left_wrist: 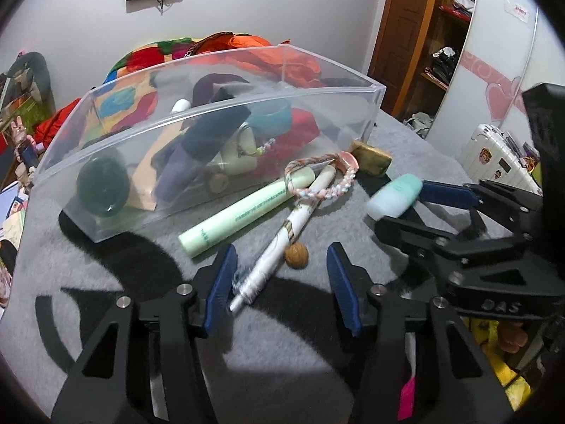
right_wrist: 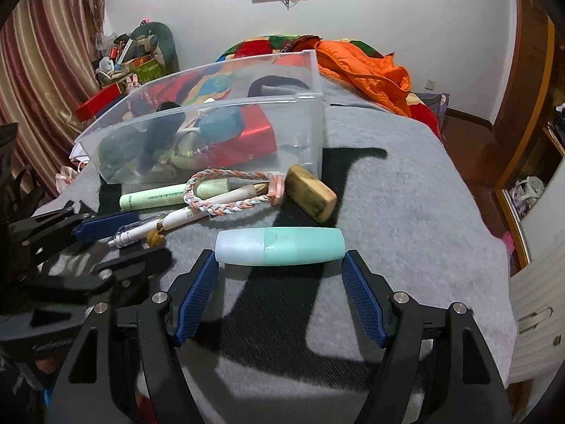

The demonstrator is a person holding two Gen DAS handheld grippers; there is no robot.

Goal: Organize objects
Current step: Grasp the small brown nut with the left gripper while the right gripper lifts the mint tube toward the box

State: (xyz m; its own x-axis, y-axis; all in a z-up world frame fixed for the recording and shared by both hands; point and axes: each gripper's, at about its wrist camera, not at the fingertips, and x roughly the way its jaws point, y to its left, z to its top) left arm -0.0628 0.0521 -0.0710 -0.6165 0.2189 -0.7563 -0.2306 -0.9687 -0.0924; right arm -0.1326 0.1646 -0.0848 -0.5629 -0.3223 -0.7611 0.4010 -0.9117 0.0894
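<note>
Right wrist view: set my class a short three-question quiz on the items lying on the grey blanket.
1. True or false: the teal bottle lies inside the clear box.
2. The braided bracelet is draped over: A) the green tube and white pen; B) the red box; C) the teal bottle.
3. Which gripper has its fingers at the teal bottle's two ends?
Key: 1 false; 2 A; 3 the right gripper.
</note>
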